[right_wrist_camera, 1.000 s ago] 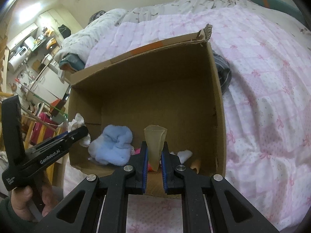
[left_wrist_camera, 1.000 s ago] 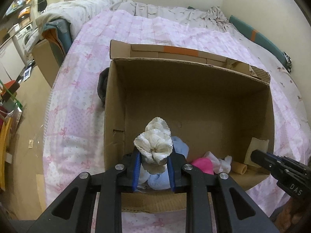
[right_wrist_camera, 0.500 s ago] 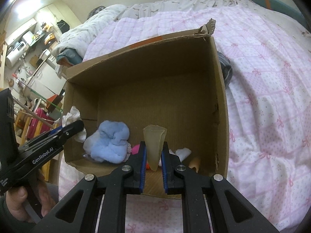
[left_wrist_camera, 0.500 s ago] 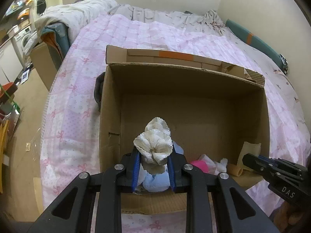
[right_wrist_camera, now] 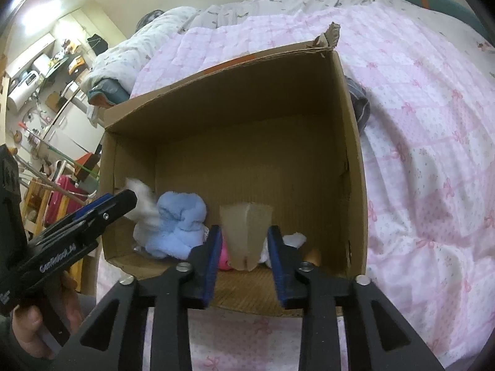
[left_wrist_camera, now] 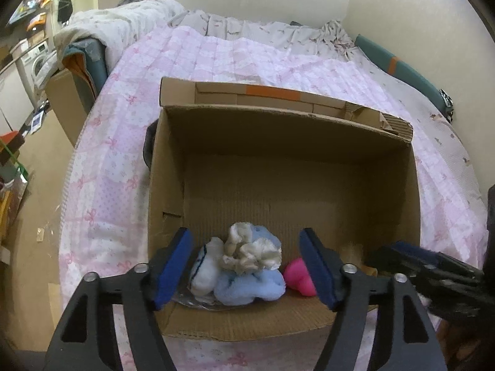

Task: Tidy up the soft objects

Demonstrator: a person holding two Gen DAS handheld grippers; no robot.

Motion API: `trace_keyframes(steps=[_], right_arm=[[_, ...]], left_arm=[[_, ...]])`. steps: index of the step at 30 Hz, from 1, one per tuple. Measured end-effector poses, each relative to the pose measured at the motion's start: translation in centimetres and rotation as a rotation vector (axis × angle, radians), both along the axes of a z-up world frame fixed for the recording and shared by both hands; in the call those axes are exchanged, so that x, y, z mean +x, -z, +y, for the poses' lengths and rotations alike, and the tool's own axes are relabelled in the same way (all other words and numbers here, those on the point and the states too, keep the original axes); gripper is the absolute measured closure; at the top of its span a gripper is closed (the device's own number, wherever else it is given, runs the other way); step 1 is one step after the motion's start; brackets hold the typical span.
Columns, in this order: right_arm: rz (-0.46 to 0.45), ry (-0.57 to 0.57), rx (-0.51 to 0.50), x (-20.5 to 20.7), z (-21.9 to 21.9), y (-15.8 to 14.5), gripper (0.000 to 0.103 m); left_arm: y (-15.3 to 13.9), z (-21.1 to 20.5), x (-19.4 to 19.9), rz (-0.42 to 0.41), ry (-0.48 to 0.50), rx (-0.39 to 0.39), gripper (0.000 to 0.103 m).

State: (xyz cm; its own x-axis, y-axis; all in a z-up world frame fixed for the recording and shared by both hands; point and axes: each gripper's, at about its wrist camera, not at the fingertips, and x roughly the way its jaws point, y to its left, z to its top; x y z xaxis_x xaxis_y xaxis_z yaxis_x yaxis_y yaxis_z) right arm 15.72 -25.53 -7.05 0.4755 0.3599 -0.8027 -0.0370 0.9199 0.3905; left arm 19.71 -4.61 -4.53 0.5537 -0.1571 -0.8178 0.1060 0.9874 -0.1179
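Note:
An open cardboard box (left_wrist_camera: 309, 130) sits on a pink quilted bed. My left gripper (left_wrist_camera: 247, 266) is open over the box's near edge; the cream frilly cloth (left_wrist_camera: 250, 252) lies below it on a light blue fluffy cloth (left_wrist_camera: 250, 287), beside a white sock (left_wrist_camera: 204, 272) and a pink soft thing (left_wrist_camera: 298, 278). My right gripper (right_wrist_camera: 244, 258) is open; the beige cloth piece (right_wrist_camera: 246, 235) sits loose between its fingers above the box floor. The blue cloth (right_wrist_camera: 179, 225) also shows in the right wrist view, and the box (right_wrist_camera: 349, 142) too.
The pink quilt (left_wrist_camera: 102, 191) surrounds the box. A dark cloth (right_wrist_camera: 359, 108) lies against the box's outer side. A second box with bedding (left_wrist_camera: 68, 92) stands by the bed at left. Floor and furniture (right_wrist_camera: 46, 99) lie beyond.
Both grippers have opened. The cream cloth has dropped from my left gripper onto the blue cloth in the box. The beige piece is let go between my right fingers.

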Motion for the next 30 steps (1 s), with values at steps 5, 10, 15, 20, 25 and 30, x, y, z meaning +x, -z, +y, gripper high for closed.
trace_keyframes(steps=[5, 10, 15, 20, 25, 30], right_arm=[[-0.03, 0.056, 0.113, -0.1, -1.5, -0.8, 0.024], [-0.023, 0.107, 0.126, 0.0, -2.4, -0.8, 0.014], [-0.111, 0.12, 0.092, -0.6, -2.2, -2.2, 0.0], [-0.22, 0.134, 0.04, -1.6, -2.1, -4.0, 0.0], [-0.27, 0.144, -0.001, -2.8, -2.1, -5.1, 0.0], [-0.299, 0.13, -0.027, -4.6, -1.9, -6.2, 0.0]], left_arm=[[-0.6, 0.0, -0.2, -0.029, -0.009, -0.01, 0.033], [-1.6, 0.6, -0.3, -0.073, -0.032, -0.013, 0.033], [-3.2, 2.1, -0.9, -0.135, -0.103, -0.012, 0.033], [-5.0, 2.9, -2.2, -0.203, -0.134, 0.023, 0.033], [-6.4, 3.1, -3.5, -0.22, -0.095, 0.038, 0.027], [-6.8, 4.2, -5.7, -0.202, -0.096, 0.016, 0.005]])
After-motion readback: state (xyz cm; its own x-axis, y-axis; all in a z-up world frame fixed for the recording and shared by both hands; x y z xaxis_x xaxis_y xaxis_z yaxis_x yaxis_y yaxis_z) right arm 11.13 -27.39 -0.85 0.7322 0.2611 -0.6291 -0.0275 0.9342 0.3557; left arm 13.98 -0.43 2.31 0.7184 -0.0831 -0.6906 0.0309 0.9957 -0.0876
